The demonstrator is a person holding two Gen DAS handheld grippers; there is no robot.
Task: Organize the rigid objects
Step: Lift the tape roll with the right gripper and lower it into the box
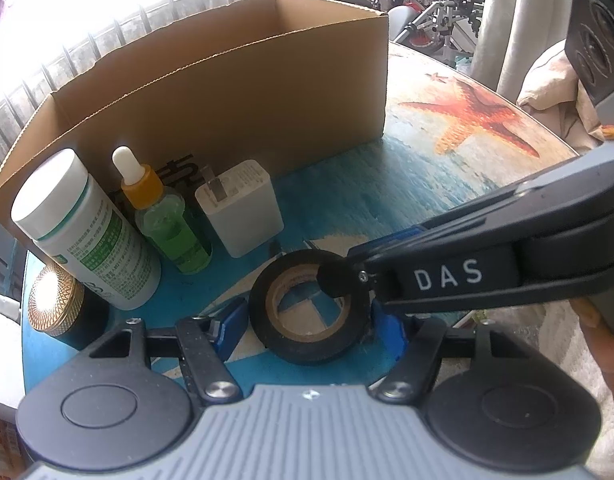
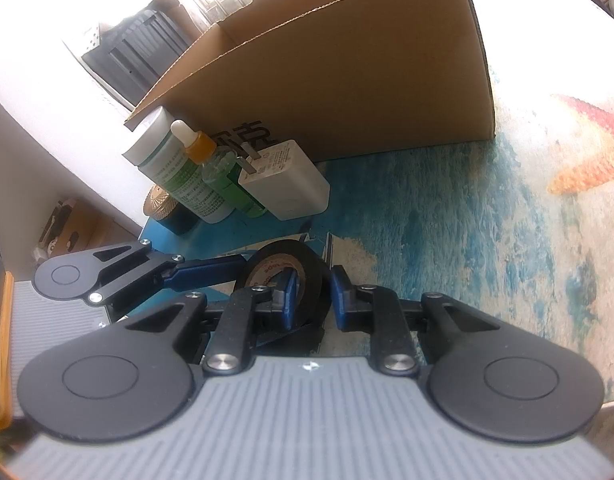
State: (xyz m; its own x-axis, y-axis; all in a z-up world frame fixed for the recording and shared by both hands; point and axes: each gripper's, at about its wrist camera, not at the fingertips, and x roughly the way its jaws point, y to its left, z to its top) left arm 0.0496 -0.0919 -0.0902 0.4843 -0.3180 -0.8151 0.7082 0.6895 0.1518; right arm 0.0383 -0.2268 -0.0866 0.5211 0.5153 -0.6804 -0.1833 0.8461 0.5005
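Left wrist view: we've got the roll of black tape [image 1: 309,308] lying on the worktop [image 1: 387,196], between the fingers of our left gripper [image 1: 307,326], which stand apart w/ gaps either side, not pressing. Our right gripper [image 1: 341,276] comes in from the right, and its fingers are clamped on the roll's wall, one inside the core, one outside; the right wrist view shows the same pinch, roll tipped up on edge there.

Behind it stand a white bottle [image 1: 91,232], a green dropper bottle [image 1: 169,224] and a white charger [image 1: 243,204], in a row just in front of the cardboard box [image 1: 235,92]; a gold-lidded jar [image 1: 57,308] sits at the left.

Risks, as we judge: the pinch is thin, on a smooth wall, so the roll may swing or slip on lifting. The two grippers are v. close, so they may collide. A low carry toward the box could clip the dropper bottle or catch the box's front edge.
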